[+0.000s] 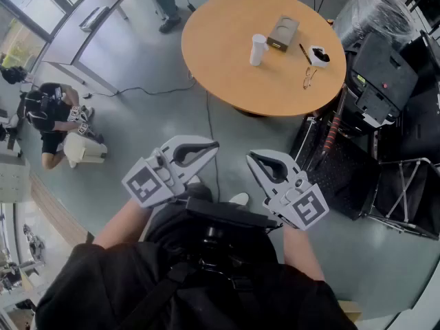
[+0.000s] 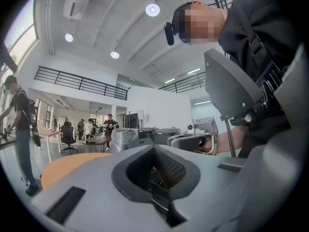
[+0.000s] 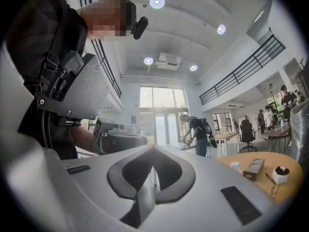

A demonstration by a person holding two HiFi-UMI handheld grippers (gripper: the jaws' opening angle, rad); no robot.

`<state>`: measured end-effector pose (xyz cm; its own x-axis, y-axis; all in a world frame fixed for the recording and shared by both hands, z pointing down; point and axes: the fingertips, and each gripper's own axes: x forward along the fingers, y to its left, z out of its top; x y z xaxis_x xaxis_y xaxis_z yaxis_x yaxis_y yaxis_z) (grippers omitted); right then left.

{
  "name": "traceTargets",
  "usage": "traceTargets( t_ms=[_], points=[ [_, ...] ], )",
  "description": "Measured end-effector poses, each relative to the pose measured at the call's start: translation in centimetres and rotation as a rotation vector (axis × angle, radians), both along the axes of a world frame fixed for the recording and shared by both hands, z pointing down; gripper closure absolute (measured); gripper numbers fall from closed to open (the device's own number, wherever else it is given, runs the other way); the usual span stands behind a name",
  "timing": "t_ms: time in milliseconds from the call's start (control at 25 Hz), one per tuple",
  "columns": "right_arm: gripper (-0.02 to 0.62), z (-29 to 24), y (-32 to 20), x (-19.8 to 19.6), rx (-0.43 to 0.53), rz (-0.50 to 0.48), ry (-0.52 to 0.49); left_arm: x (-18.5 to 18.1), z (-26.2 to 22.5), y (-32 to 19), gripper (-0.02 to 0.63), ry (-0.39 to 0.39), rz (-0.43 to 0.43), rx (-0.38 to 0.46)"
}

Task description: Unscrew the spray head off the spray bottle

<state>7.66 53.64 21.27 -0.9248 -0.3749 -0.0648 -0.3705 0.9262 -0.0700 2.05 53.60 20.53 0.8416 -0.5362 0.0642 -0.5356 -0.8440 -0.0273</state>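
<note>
Both tools empty, well apart from the round table [image 1: 227, 81]
Left gripper [image 1: 212, 145] and right gripper [image 1: 251, 158] have jaws pressed together; the white bottle [image 1: 257, 49] stands near the table's middle.

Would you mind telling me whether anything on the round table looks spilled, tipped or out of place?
Nothing stands out: the white bottle stands upright on the round table, the brown box lies flat near it, and no spill shows.
</note>
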Motion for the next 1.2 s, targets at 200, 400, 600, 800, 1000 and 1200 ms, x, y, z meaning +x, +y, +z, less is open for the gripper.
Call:
traceTargets(
  t_ms=[200, 400, 600, 800, 1000, 1200],
  points=[
    [0.583, 0.3, -1.4, -0.6, 0.006, 0.008, -0.022, -0.7, 1.4, -1.7, 0.598, -0.022, -0.015, -0.019],
    [0.583, 1.4, -6.2, -2.4, 0.008, 0.059, -0.002, -2.8, 2.2, -6.4, 0.598, 0.011, 0.009, -0.030],
    [0.583, 0.5, -11.7, -6.5, 0.018, 0.104, 0.030, -6.8, 1.5, -12.4, 0.598, -0.014, 0.053, 0.000],
    [0.584, 1.5, -16.4, -10.5, -0.029, 0.145, 0.100, -10.8, 2.1, -17.6, 0.598, -0.029, 0.083, -0.011],
    [0.584, 2.0, -21.4, -13.9, -0.030, 0.209, 0.114, -13.9, 2.7, -22.0, 0.598, -0.032, 0.146, -0.006],
    [0.584, 3.0, -25.1, -16.7, -0.054, 0.267, 0.128, -16.8, 3.7, -25.5, 0.598, -0.005, 0.184, -0.044]
  ],
)
